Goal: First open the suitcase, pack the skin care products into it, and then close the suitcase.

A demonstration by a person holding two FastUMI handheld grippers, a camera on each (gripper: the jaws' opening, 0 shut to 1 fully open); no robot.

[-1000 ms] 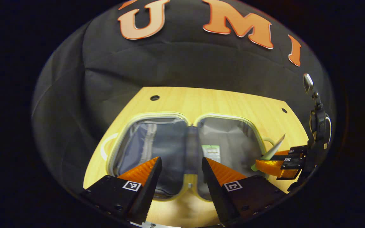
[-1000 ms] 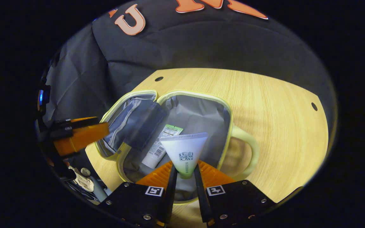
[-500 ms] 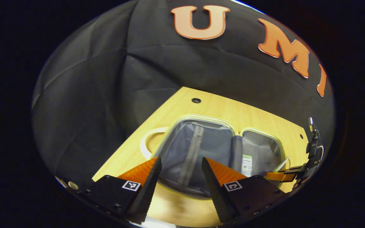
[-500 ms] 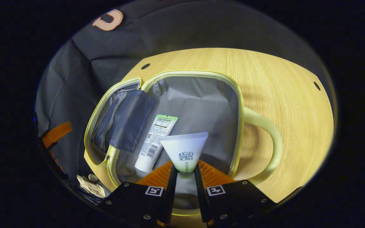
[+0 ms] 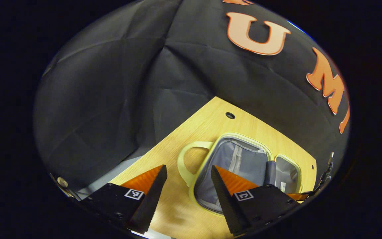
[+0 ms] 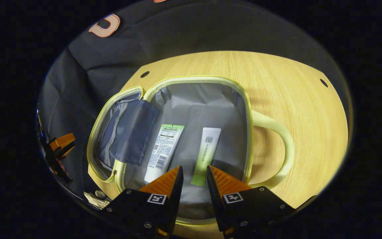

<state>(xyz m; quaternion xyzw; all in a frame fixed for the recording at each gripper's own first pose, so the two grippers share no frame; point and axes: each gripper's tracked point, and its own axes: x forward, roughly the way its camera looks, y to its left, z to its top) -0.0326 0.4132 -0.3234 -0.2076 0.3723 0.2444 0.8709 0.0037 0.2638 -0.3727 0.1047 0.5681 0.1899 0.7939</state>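
Observation:
The suitcase (image 6: 194, 79), pale yellow with a grey lining, lies open flat on the wooden table (image 6: 293, 99). Two tubes lie side by side in its right half: a white tube with a green top (image 6: 162, 149) and a slimmer white-and-green tube (image 6: 206, 149). My right gripper (image 6: 193, 169) hovers open just above the slim tube's cap end, not touching it. In the left gripper view, my left gripper (image 5: 188, 167) is open and empty, over the table near the handle (image 5: 184, 156) of the suitcase (image 5: 244, 136). The left gripper (image 6: 61, 142) also appears at the far left of the right gripper view.
The left half of the case holds a grey zip pocket (image 6: 124, 132). A second looped handle (image 6: 277, 139) sticks out to the right. Small holes (image 6: 144, 74) mark the table's corners. The table's left edge (image 5: 134, 159) drops off to a grey floor.
My right gripper opened and let go of the slim tube, which now lies flat in the case beside the other tube. My left gripper swung left, away from the case's middle.

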